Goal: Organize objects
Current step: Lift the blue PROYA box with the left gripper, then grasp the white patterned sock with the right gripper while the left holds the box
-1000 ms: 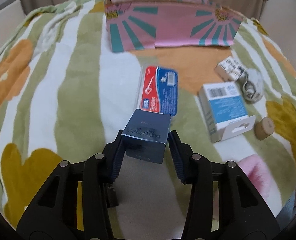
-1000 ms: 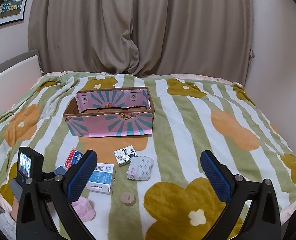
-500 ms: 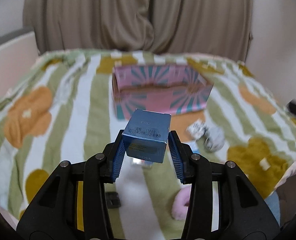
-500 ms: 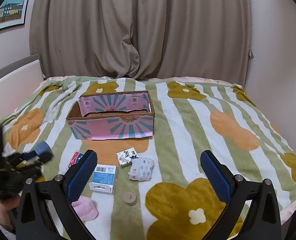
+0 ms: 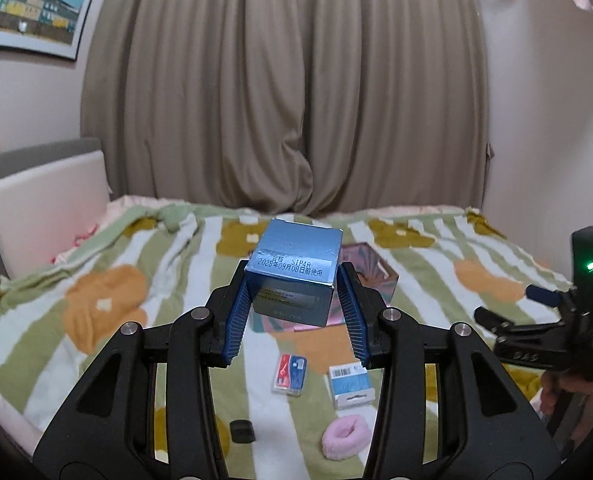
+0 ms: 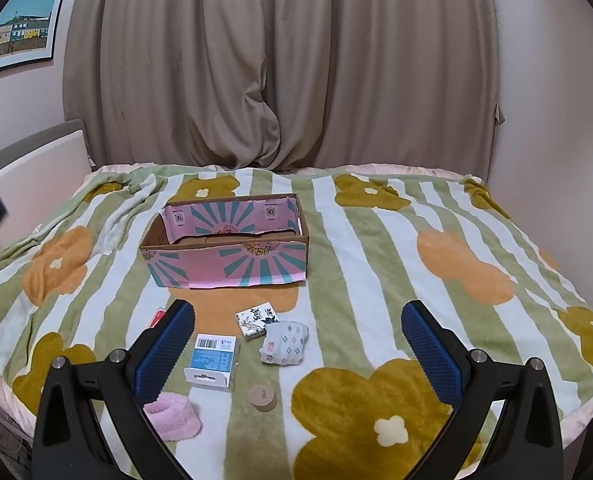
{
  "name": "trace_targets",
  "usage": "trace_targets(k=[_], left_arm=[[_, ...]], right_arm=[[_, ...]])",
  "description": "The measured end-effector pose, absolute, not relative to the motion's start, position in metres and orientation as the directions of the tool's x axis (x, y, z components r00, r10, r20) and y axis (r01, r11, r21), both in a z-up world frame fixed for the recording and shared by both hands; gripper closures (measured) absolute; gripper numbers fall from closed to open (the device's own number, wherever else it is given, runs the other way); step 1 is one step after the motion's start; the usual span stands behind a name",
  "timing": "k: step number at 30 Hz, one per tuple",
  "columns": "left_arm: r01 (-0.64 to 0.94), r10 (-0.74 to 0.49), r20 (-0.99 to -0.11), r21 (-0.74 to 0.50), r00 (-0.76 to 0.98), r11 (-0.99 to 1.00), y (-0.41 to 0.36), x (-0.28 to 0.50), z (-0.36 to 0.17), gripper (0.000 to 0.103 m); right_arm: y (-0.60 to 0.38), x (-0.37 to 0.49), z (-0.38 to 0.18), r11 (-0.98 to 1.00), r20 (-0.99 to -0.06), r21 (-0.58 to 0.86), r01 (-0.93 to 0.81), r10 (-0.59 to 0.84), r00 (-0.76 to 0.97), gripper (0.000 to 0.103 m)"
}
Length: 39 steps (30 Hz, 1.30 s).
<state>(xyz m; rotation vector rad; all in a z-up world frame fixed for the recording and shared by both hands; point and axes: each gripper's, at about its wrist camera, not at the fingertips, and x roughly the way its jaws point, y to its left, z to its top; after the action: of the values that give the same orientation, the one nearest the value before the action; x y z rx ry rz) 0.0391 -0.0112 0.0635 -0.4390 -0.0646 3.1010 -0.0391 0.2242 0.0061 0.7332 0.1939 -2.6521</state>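
Note:
My left gripper [image 5: 294, 312] is shut on a shiny blue box [image 5: 296, 270] and holds it high above the bed, in front of the pink cardboard box [image 5: 370, 266]. That open-topped pink box [image 6: 228, 246] sits mid-bed in the right wrist view. My right gripper [image 6: 296, 344] is open and empty, low near the bed's front edge. Under it lie a light-blue carton [image 6: 212, 360], a patterned white packet [image 6: 256, 320], folded socks [image 6: 285, 342], a round wooden lid [image 6: 261, 397] and a pink fuzzy roll [image 6: 172, 420].
A red-and-blue floss pack [image 5: 290, 374] and a small black object [image 5: 242, 431] lie on the striped flowered blanket [image 6: 416, 280]. Curtains hang behind the bed. A headboard [image 5: 44, 208] stands at left. The right gripper's body shows at the right edge of the left wrist view [image 5: 556, 324].
My left gripper has lifted the blue box up off the blanket and tilted to look level across the bed. My right gripper has barely moved.

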Motion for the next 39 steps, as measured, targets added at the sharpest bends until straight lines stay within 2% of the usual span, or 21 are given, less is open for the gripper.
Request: trace_targets(k=[9, 18, 28, 35, 39], left_arm=[[0.007, 0.001, -0.252, -0.034, -0.968, -0.999, -0.009, 0.057, 0.076, 0.064], [0.021, -0.012, -0.243, -0.033, -0.970, -0.999, -0.006, 0.069, 0.078, 0.064], [0.036, -0.029, -0.236, -0.027, -0.971, -0.999, -0.007, 0.071, 0.080, 0.064], [0.037, -0.028, -0.244, -0.029, -0.969, -0.999, -0.008, 0.069, 0.078, 0.064], [0.039, -0.029, -0.254, -0.033, -0.967, -0.999, -0.011, 0.066, 0.075, 0.064]], right_arm=[[0.222, -0.051, -0.005, -0.916, -0.548, -0.036, 0.400, -0.317, -0.774, 0.000], [0.208, -0.116, -0.059, -0.904, -0.666, -0.016, 0.427, -0.309, -0.679, 0.000], [0.188, -0.185, -0.141, -0.892, -0.815, 0.145, 0.427, -0.353, -0.460, 0.000], [0.177, -0.204, -0.179, -0.900, -0.869, 0.119, 0.420, -0.299, -0.395, 0.009], [0.169, -0.207, -0.188, -0.887, -0.870, 0.115, 0.447, -0.306, -0.385, 0.010]])
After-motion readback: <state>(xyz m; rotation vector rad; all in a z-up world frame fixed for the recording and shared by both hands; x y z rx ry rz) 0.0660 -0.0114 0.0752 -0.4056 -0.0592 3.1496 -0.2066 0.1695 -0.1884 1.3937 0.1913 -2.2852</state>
